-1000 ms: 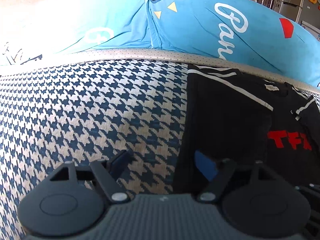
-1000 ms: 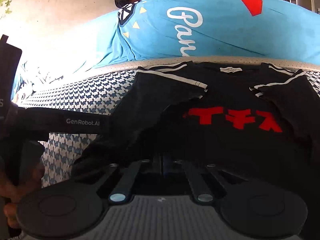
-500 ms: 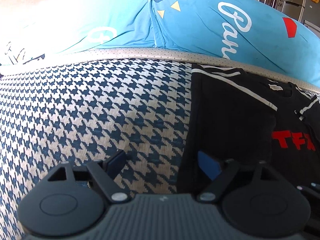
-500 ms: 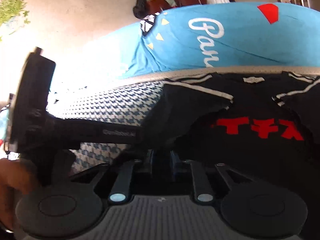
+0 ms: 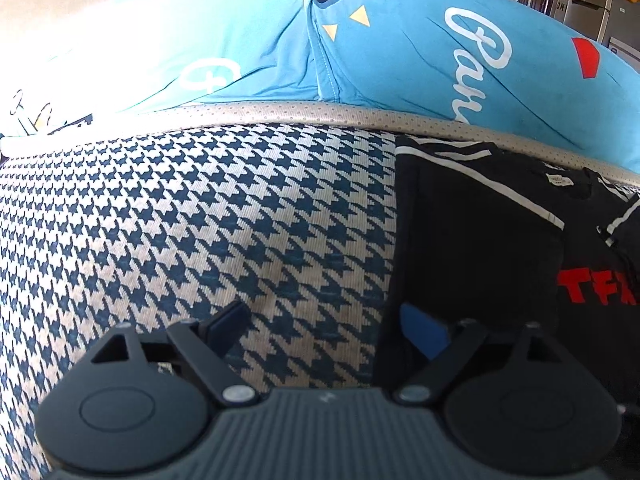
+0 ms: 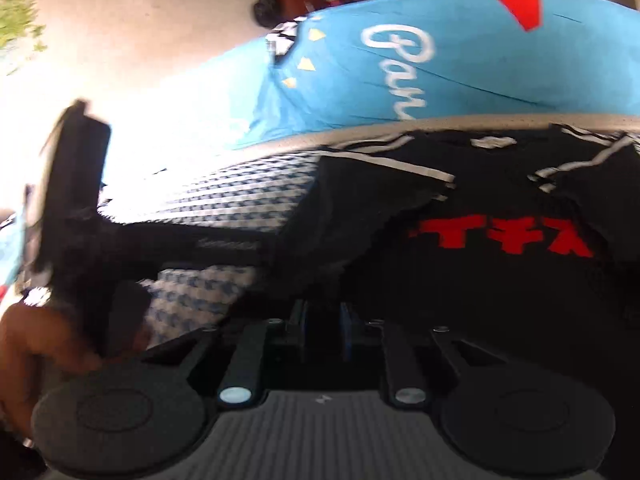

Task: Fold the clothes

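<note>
Left gripper [image 5: 324, 320]: fingers apart, shirt [image 5: 472, 240] edge beside the right finger.
Right gripper [image 6: 322, 314]: clamped on the shirt hem.

Both wrist views look low and close across the houndstooth cover [image 5: 200, 220], sharing the black shirt [image 6: 500, 280].

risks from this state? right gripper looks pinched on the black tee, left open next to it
1. The right gripper is shut on the black T-shirt near its lower edge; lifting alone would likely drag the folded-in sleeves open.
2. The left gripper is open, straddling the shirt's side edge over the houndstooth cover; closing here could catch the cover too.
3. The right view is motion-blurred, so grip depth is unclear.
</note>
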A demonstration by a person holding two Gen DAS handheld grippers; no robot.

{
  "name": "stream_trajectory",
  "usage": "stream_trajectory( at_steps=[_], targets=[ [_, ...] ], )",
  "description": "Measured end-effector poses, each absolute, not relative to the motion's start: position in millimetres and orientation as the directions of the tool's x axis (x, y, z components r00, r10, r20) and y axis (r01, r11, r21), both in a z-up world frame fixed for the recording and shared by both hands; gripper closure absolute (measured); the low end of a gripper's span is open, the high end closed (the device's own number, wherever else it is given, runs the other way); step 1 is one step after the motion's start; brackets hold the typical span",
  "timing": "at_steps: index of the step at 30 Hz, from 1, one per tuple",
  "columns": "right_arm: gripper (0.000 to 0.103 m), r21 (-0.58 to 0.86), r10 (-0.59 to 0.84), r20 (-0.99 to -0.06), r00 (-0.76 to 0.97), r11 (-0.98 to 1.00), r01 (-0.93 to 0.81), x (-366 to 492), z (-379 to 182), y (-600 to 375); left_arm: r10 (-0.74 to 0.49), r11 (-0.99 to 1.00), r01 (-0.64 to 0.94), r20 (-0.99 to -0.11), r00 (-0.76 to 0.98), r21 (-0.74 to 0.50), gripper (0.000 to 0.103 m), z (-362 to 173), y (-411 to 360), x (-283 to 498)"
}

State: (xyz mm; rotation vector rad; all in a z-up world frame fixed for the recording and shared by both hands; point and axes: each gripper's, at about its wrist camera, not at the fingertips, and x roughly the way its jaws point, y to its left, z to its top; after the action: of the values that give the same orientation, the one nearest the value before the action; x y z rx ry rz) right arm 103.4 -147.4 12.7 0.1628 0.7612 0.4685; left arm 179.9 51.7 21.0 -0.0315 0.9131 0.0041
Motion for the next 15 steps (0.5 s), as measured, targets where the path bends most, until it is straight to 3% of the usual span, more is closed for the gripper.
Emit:
stream_trajectory(
  at_steps=[10, 13, 15],
  targets=[
    [0.085, 0.155, 0.558, -0.631, 0.54, 0.772, -0.617, 70.8, 10.4, -101.8, -0.022, 0.998, -0.027, -0.785, 0.62, -0.049, 0.015, 31.0, 57.9, 178.0],
    [0.085, 0.185, 0.581, -0.66, 0.477, 0.741, -0.646, 70.0, -0.4, -93.0, -0.033, 0.998, -0.015, -0.785, 0.618, -0.054, 0.015, 31.6, 55.3, 177.2],
    [0.08, 0.222, 0.611, -0.666, 0.429, 0.711, -0.668, 65.0, -7.2, -86.5, -0.039, 0.999, -0.002, -0.785, 0.618, -0.052, 0.015, 31.8, 51.6, 176.1]
  ],
)
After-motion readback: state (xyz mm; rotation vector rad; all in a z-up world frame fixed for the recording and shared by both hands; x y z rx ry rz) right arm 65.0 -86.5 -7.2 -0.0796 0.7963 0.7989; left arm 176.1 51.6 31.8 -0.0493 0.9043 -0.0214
